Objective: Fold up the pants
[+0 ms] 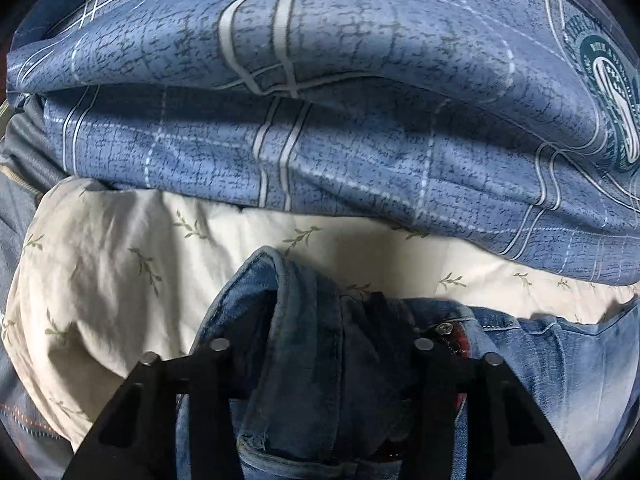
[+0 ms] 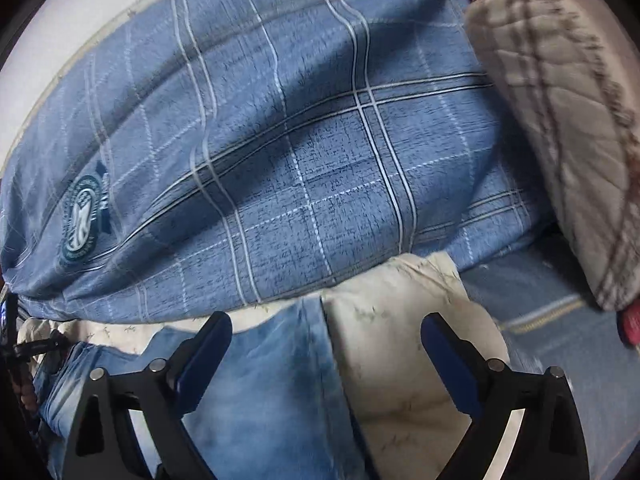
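Left claw (image 1: 320, 360) clamped on a bunched fold of the jeans (image 1: 304, 340) at the waistband. Jeans lie on the cream leaf-print sheet (image 1: 120, 280), just below the blue plaid duvet (image 1: 360, 100). Right claw (image 2: 324, 344) apart, above a jeans leg, holding nothing.

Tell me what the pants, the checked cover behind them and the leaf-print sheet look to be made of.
Pants: washed blue denim, faded patches, stitched seams, a metal rivet.
Checked cover: apparently soft woven cotton, matte, printed lines and crackle pattern.
Leaf-print sheet: thin cream cotton-like fabric, creased, matte.
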The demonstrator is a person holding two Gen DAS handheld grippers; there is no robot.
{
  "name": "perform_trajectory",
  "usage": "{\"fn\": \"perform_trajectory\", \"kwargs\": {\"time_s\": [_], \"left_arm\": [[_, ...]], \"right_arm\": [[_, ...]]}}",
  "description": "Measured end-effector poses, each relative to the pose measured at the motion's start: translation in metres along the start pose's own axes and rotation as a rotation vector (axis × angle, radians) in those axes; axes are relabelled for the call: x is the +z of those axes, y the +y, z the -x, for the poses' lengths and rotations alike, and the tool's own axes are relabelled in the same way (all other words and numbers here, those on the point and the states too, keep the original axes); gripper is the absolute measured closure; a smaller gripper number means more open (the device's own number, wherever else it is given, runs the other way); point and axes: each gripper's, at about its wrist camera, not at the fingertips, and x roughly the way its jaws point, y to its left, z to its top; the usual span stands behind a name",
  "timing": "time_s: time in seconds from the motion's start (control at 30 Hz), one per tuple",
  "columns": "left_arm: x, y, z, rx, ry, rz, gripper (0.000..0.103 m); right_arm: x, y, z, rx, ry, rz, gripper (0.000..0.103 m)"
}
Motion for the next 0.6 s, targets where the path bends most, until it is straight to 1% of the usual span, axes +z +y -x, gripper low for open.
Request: {"fn": "perform_trajectory", "kwargs": {"time_s": [0.07, 0.13, 0.17, 0.23, 0.27, 0.3, 0.33, 0.37, 0.4, 0.47, 0.6], "left_arm": [[0.006, -0.006, -0.004, -0.026, 0.0, 0.002, 0.063], [0.01, -0.007, -0.007, -0.036, 0.013, 0.021, 0.057], [0.017, -0.01, -0.011, -0.047, 0.022, 0.028, 0.053], [0.02, -0.01, -0.015, -0.042, 0.014, 0.041, 0.053], [0.02, -0.012, -0.015, -0.034, 0.009, 0.035, 0.055], [0.021, -0.011, -0.017, -0.025, 0.005, 0.028, 0.068], [0.02, -0.012, -0.017, -0.014, 0.002, 0.025, 0.073], [0.019, -0.011, -0.014, -0.023, 0.002, 0.03, 0.075], [0.02, -0.009, -0.011, -0.039, -0.007, 0.043, 0.078], [0.021, -0.003, -0.004, -0.058, -0.03, 0.054, 0.082], [0.022, -0.002, 0.029, -0.074, -0.115, 0.06, 0.084]], "right_arm": [[0.007, -0.001, -0.018, -0.019, 0.043, 0.007, 0.008], [0.01, 0.0, -0.035, -0.026, 0.08, 0.009, 0.01], [0.011, 0.002, -0.048, -0.03, 0.112, 0.01, 0.011], [0.01, 0.007, -0.065, -0.056, 0.159, 0.028, 0.02], [0.008, 0.011, -0.074, -0.061, 0.195, 0.041, 0.038], [0.004, 0.015, -0.083, -0.038, 0.243, 0.05, 0.068], [0.003, 0.017, -0.086, -0.028, 0.261, 0.057, 0.077], [0.001, 0.022, -0.082, -0.061, 0.246, 0.085, 0.08], [0.001, 0.025, -0.076, -0.066, 0.226, 0.105, 0.081], [0.004, 0.029, -0.059, -0.059, 0.181, 0.117, 0.082], [0.022, 0.023, -0.01, -0.019, 0.076, 0.066, 0.083]]}}
